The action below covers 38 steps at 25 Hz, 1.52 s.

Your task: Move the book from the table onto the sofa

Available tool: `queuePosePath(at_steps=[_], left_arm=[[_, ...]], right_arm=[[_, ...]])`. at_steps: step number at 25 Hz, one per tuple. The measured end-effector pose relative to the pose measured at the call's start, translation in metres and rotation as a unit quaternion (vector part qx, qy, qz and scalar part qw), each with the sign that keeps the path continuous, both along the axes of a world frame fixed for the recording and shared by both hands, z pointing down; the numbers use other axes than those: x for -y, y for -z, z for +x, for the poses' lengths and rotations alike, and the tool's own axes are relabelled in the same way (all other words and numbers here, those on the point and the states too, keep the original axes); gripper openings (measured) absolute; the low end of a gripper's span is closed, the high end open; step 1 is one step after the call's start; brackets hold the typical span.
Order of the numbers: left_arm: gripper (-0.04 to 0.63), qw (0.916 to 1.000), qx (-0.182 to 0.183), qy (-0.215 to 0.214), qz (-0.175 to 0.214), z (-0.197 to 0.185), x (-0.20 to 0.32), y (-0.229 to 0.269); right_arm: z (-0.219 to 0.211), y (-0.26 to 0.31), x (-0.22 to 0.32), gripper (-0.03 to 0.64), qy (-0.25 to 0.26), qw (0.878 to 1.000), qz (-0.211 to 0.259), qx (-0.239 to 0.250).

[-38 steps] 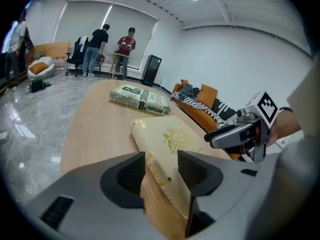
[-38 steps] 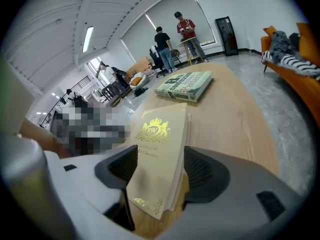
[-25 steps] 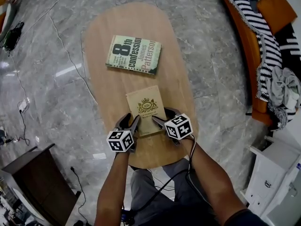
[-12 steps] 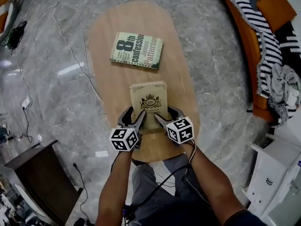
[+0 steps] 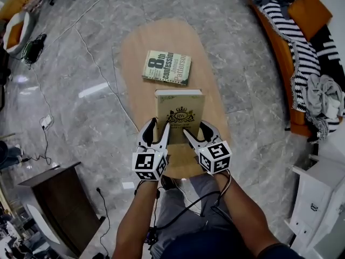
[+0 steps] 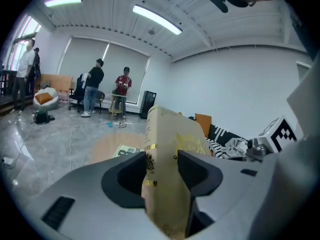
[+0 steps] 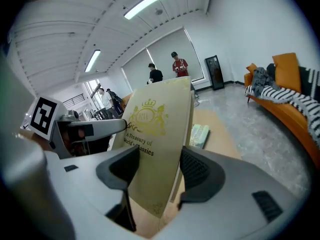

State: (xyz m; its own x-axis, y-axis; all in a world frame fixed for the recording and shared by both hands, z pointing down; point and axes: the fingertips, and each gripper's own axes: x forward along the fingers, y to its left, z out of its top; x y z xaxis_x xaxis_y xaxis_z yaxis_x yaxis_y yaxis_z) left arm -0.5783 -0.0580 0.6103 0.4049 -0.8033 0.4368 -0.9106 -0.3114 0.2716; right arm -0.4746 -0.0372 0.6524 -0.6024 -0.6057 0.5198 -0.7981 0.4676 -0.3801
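Above table [image 5: 153,36] near end: tan book [image 5: 179,112] held clear, long axis pointing away from person. Near edge clamped by left gripper [image 5: 158,133] and right gripper [image 5: 195,134], jaws closing on it. sofa [image 5: 284,55] well off right; right gripper nearer.

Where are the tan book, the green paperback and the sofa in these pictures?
tan book [image 5: 179,112], head view, middle of its front cover.
green paperback [image 5: 167,68], head view, middle of its cover.
sofa [image 5: 284,63], head view, its bare orange front edge.
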Motion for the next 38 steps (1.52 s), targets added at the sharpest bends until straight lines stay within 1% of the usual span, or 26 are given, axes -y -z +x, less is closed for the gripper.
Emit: queuePosePath(at_steps=[3, 7, 13, 17, 21, 27, 30, 32, 38], left_arm=[[0.184, 0.9994, 0.005, -0.007, 0.034, 0.003, -0.003, 0.059], [0.184, 0.9972, 0.009, -0.015, 0.072, -0.003, -0.017, 0.133], [0.184, 0.9916, 0.020, -0.033, 0.123, -0.010, -0.047, 0.221], [0.186, 0.9880, 0.022, -0.041, 0.147, -0.019, -0.073, 0.261], [0.187, 0.9838, 0.014, -0.052, 0.171, -0.035, -0.102, 0.295], [0.192, 0.9760, -0.004, -0.080, 0.203, -0.032, -0.140, 0.336], [0.193, 0.9709, -0.010, -0.100, 0.218, -0.023, -0.155, 0.356], [0.193, 0.9668, -0.014, -0.116, 0.227, -0.010, -0.163, 0.370], [0.206, 0.9538, -0.022, -0.162, 0.252, 0.063, -0.183, 0.403]], right_arm=[[0.002, 0.057, 0.000, 0.265, -0.002, 0.999, 0.039, 0.003], [-0.004, 0.130, -0.010, 0.265, 0.003, 0.996, 0.086, 0.005], [-0.010, 0.226, -0.032, 0.265, 0.011, 0.988, 0.153, 0.002], [-0.019, 0.270, -0.056, 0.265, 0.011, 0.983, 0.182, 0.000], [-0.034, 0.307, -0.086, 0.264, 0.000, 0.978, 0.207, -0.008], [-0.032, 0.349, -0.129, 0.262, -0.033, 0.970, 0.238, -0.025], [-0.023, 0.370, -0.148, 0.261, -0.053, 0.966, 0.252, -0.032], [-0.011, 0.383, -0.159, 0.261, -0.068, 0.962, 0.262, -0.037], [0.059, 0.418, -0.187, 0.261, -0.115, 0.950, 0.287, -0.048]])
